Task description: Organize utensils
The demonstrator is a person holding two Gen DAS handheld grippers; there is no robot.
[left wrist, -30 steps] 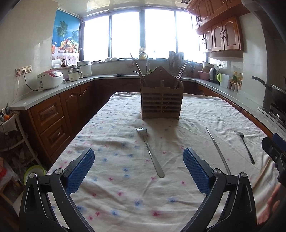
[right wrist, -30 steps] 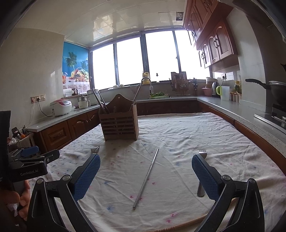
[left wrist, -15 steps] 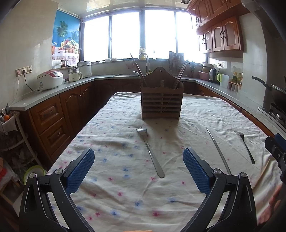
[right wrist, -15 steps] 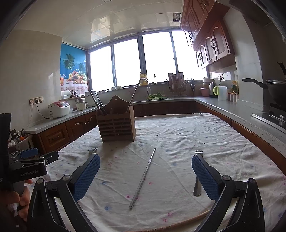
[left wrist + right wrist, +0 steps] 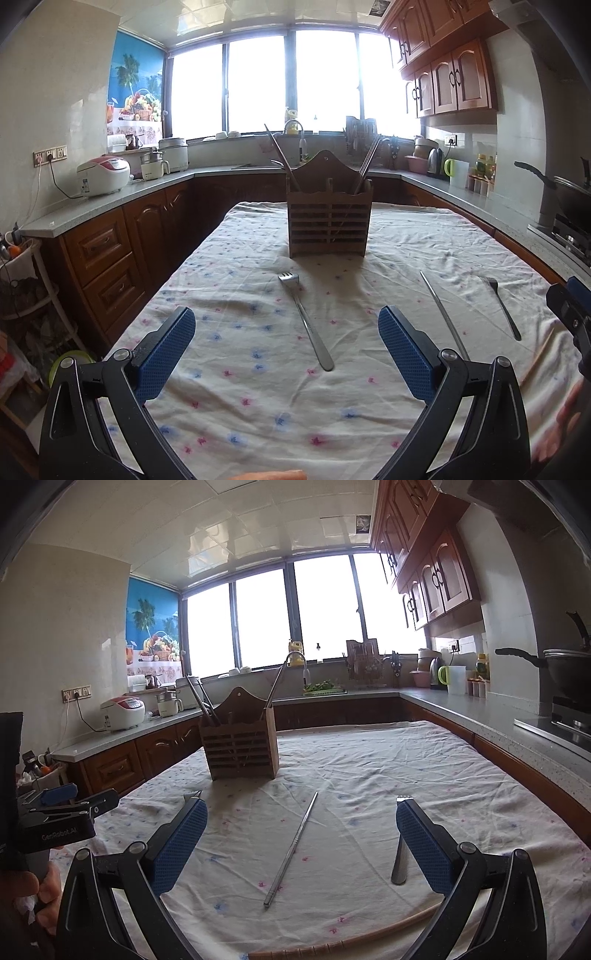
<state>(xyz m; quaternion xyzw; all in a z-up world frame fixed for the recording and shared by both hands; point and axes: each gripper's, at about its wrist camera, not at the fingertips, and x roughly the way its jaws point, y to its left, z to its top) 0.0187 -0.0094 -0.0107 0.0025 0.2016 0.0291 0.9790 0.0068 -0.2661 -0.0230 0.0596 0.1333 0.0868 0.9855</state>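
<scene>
While both claws hung above the near end of the tabletop [image 5: 229, 258], we kept them spread wide and gripping nothing: our left claw [image 5: 286, 356] framed a fork [image 5: 304, 321] that lay on the flowered cloth with its tines pointing toward the far end, and our right claw [image 5: 301, 843] framed a single metal chopstick [image 5: 293, 845] lying at a slant between its blue pads [image 5: 181, 845]. A second fork [image 5: 400, 853] lay just beside the right-hand pad in the right wrist view, partly hidden behind it. Farther along the tabletop stood the wooden utensil holder [image 5: 328, 225], upright, with chopsticks [image 5: 282, 158] leaning out of its left and right compartments. In the left wrist view the metal chopstick and the second fork lay to the right of the first fork, apart from each other and from the holder. A wooden chopstick [image 5: 351, 939] lay across the near edge of the cloth below our right claw. On the kitchen counter to the left sat a rice cooker [image 5: 103, 175], and a black pan [image 5: 554, 661] rested on the stove at the right.
</scene>
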